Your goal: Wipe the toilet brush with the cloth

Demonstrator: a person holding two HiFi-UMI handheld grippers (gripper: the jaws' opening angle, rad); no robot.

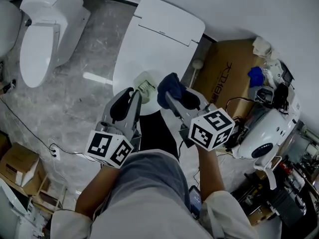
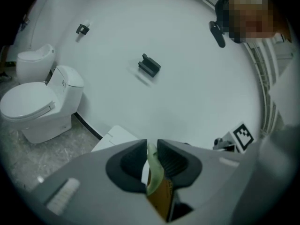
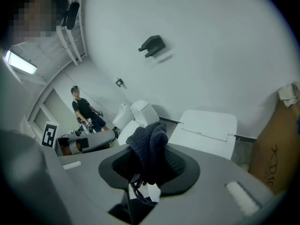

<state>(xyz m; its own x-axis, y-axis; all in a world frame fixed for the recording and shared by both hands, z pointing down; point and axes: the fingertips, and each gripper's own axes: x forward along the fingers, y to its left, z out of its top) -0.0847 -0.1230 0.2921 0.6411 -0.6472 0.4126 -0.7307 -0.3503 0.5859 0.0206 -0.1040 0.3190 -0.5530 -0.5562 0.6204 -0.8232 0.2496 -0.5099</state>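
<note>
Left tool (image 1: 136, 95) clamps the pale toilet brush (image 1: 145, 85); right tool (image 1: 173, 97) pinches the dark blue cloth (image 1: 171, 85). Wiping looks imminent: next, press the cloth against the brush.

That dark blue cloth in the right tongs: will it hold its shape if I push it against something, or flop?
Probably floppy: the dark blue knitted cloth bunches and droops between the right tongs, with a loose strand dangling below. Its coarse knit should resist slipping.
</note>
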